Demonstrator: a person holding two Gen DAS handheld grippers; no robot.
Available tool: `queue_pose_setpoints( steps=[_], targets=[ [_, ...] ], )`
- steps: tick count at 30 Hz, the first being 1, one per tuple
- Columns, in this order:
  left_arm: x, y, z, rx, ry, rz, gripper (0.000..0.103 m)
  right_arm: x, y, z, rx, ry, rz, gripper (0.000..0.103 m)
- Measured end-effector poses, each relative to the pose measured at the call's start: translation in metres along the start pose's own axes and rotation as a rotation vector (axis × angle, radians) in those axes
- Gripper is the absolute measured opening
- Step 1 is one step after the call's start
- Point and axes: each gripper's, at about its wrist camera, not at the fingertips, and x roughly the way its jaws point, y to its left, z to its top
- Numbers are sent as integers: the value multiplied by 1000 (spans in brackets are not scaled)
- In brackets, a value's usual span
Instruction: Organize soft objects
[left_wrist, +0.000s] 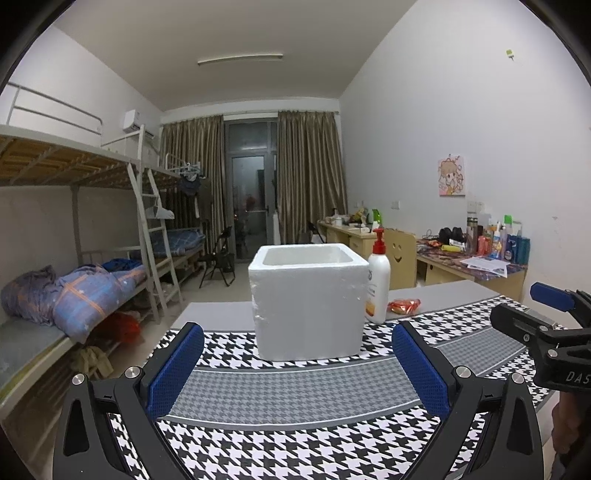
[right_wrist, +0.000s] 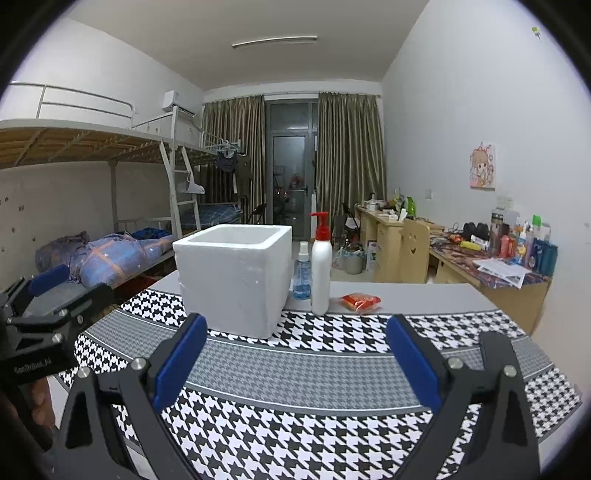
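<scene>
A white foam box (left_wrist: 308, 301) stands open-topped on the houndstooth mat (left_wrist: 295, 387); it also shows in the right wrist view (right_wrist: 232, 278). A small red-orange soft packet (left_wrist: 404, 305) lies on the grey table behind the mat, right of the box, also in the right wrist view (right_wrist: 360, 302). My left gripper (left_wrist: 297, 363) is open and empty, above the mat in front of the box. My right gripper (right_wrist: 295, 360) is open and empty, above the mat to the right of the left one. The right gripper shows at the left wrist view's right edge (left_wrist: 546, 321).
A white pump bottle with a red top (right_wrist: 320, 271) stands right of the box, with a small blue spray bottle (right_wrist: 303, 277) beside it. Bunk beds (left_wrist: 74, 258) stand at the left, cluttered desks (right_wrist: 480, 258) along the right wall.
</scene>
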Motion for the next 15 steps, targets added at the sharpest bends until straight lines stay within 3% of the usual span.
queue_pose_setpoints(
  steps=[15],
  targets=[
    [2,2,-5,-4,27,1,102,2,2,-5,-2,20,17,99]
  ],
)
